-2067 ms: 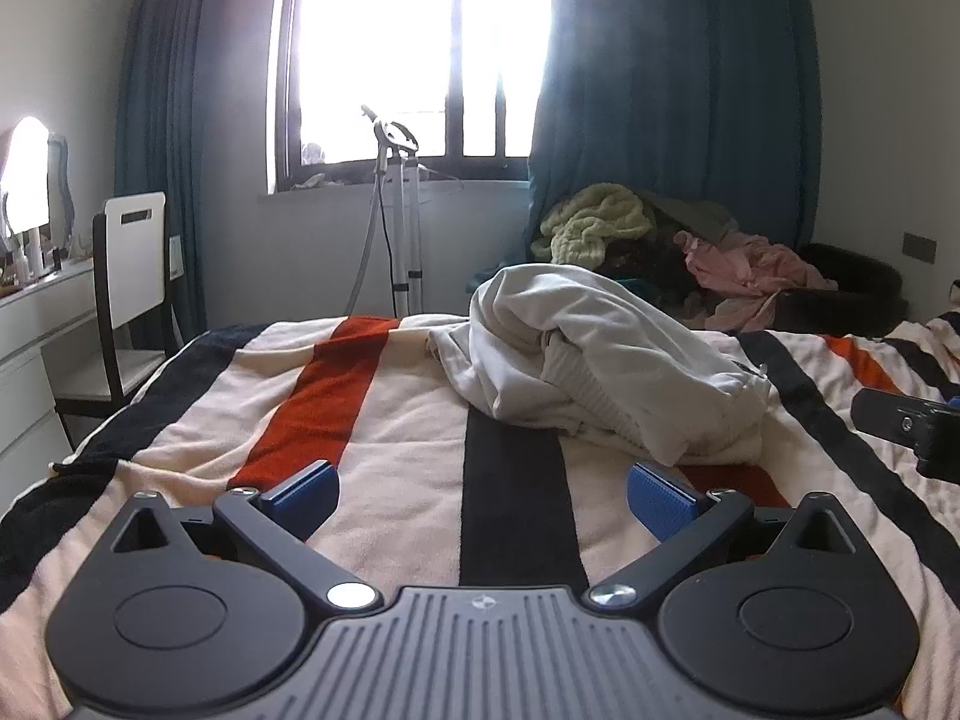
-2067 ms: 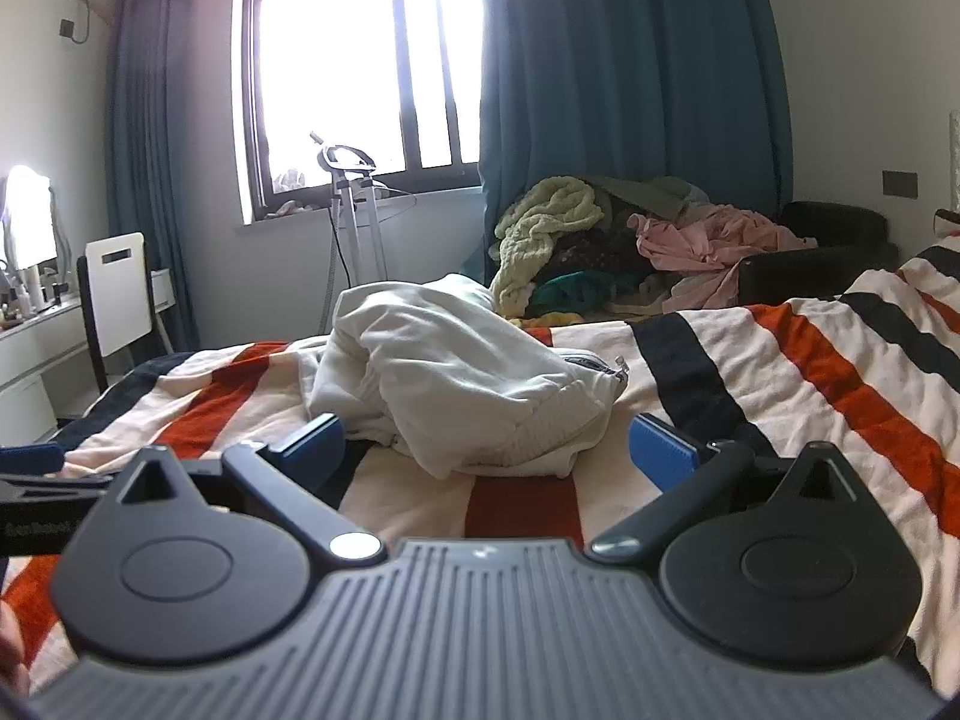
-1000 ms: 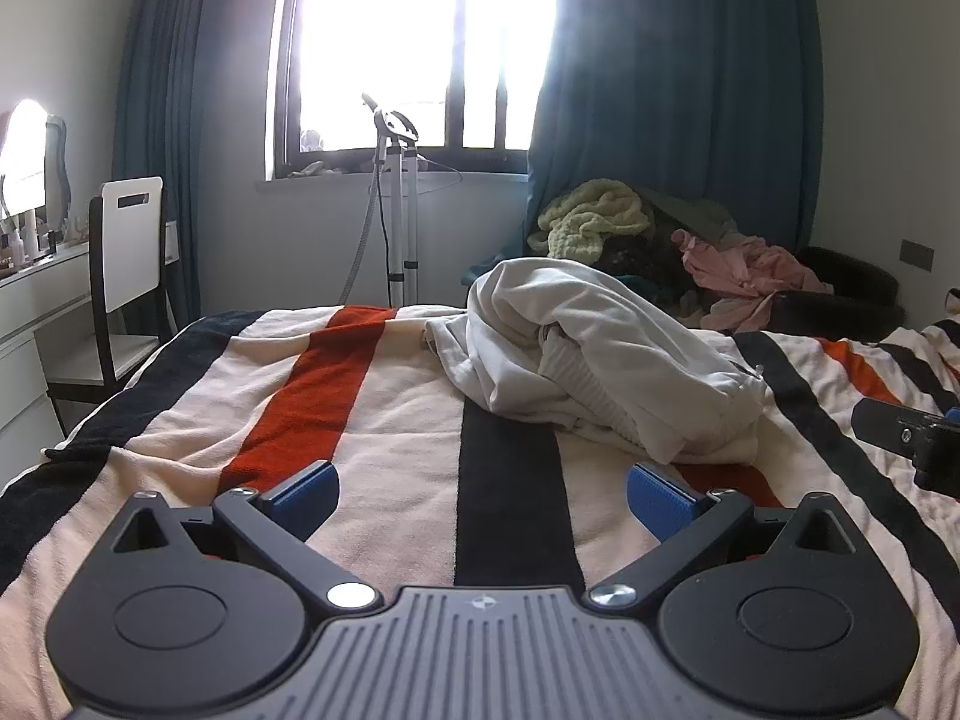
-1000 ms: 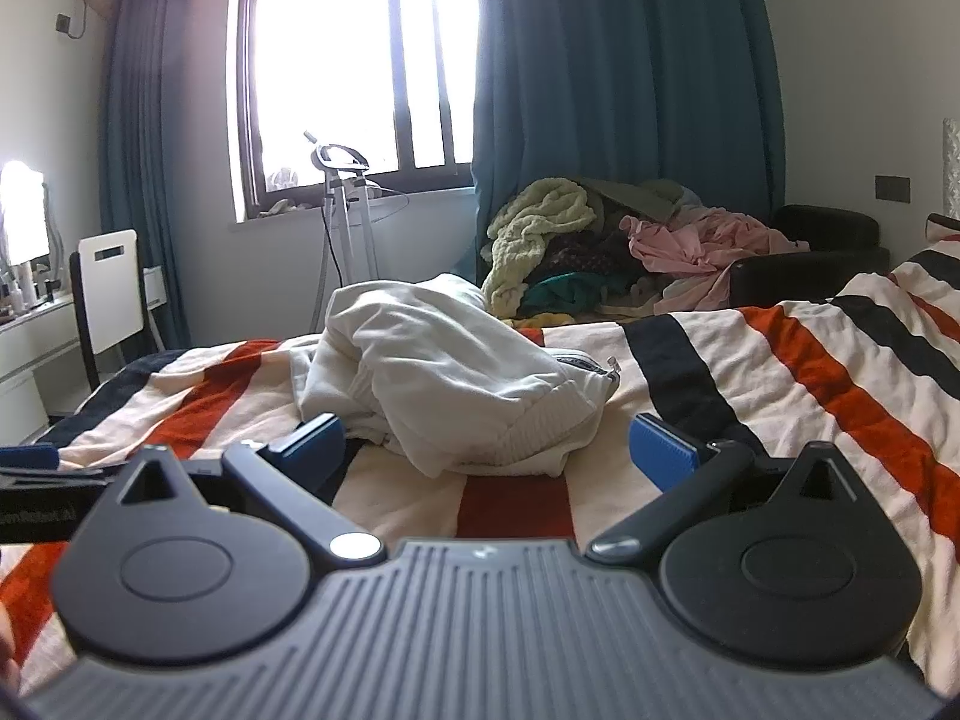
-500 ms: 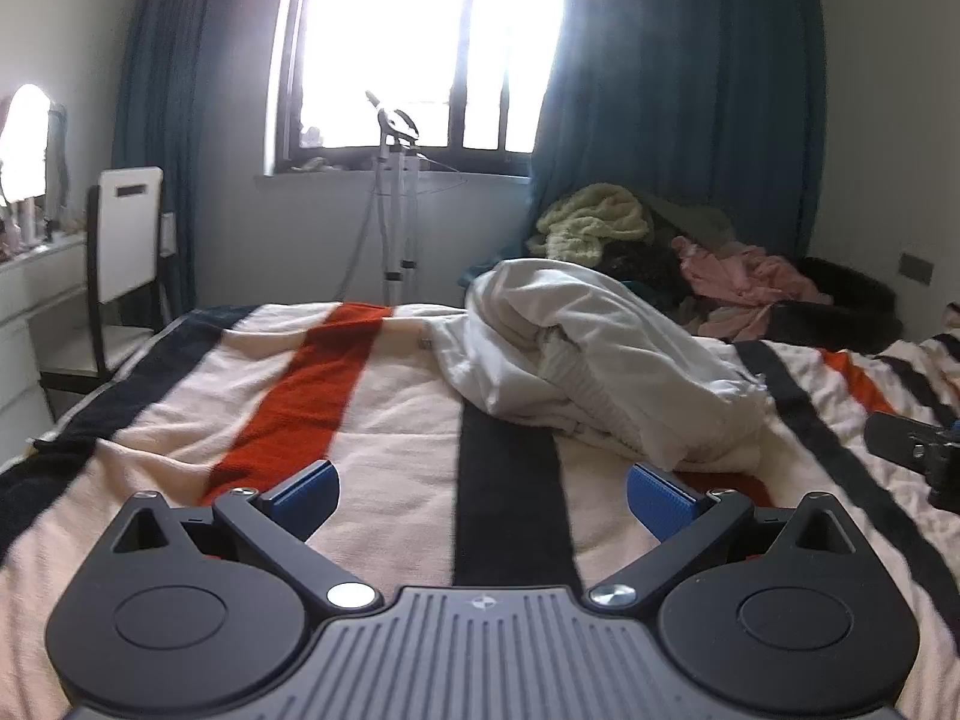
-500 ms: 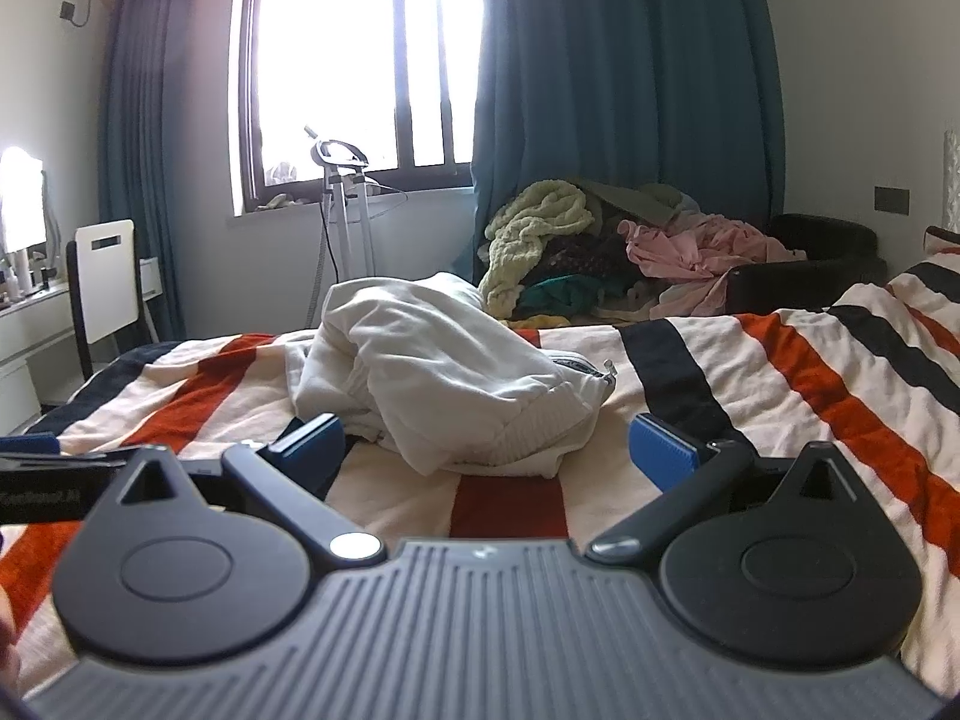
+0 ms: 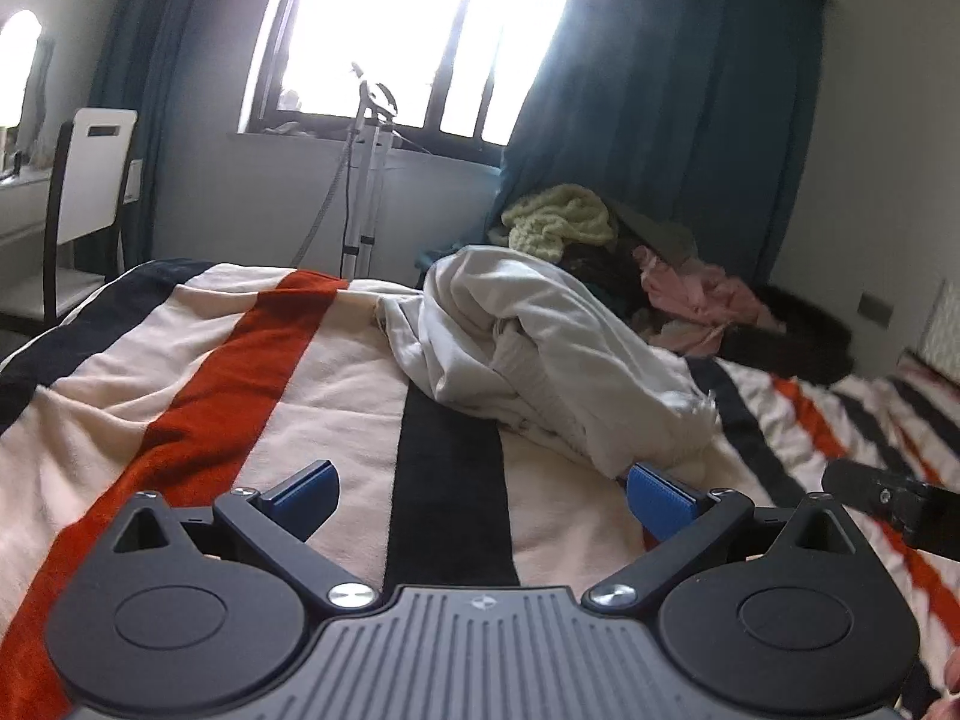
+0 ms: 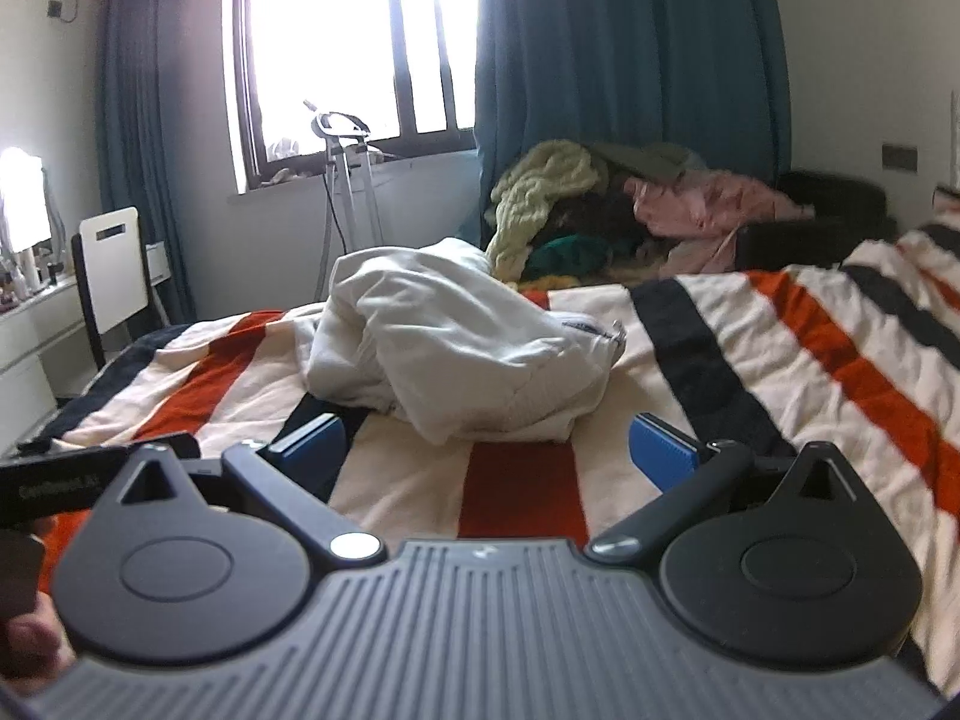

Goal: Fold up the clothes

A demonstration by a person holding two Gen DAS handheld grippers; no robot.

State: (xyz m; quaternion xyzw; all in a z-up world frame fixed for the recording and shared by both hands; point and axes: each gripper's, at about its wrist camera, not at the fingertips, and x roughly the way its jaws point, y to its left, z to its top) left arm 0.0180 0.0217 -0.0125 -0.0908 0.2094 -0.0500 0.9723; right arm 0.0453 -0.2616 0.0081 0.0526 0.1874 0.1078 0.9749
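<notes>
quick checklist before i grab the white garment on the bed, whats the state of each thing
1. Left gripper open and empty: ok, blue pads wide apart, nothing between them.
2. Right gripper open and empty: ok, pads wide apart.
3. White garment within view of both cameras: ok, lying in a crumpled heap on the striped blanket.
4. Grippers clear of the garment: ok for the right; cannot tell for the left, whose right pad sits against the heap's edge.
5. Collar, hem or sleeves found for a first grasp: cannot tell, the heap hides them.
6. Bare blanket around the heap to spread it on: ok.
</notes>
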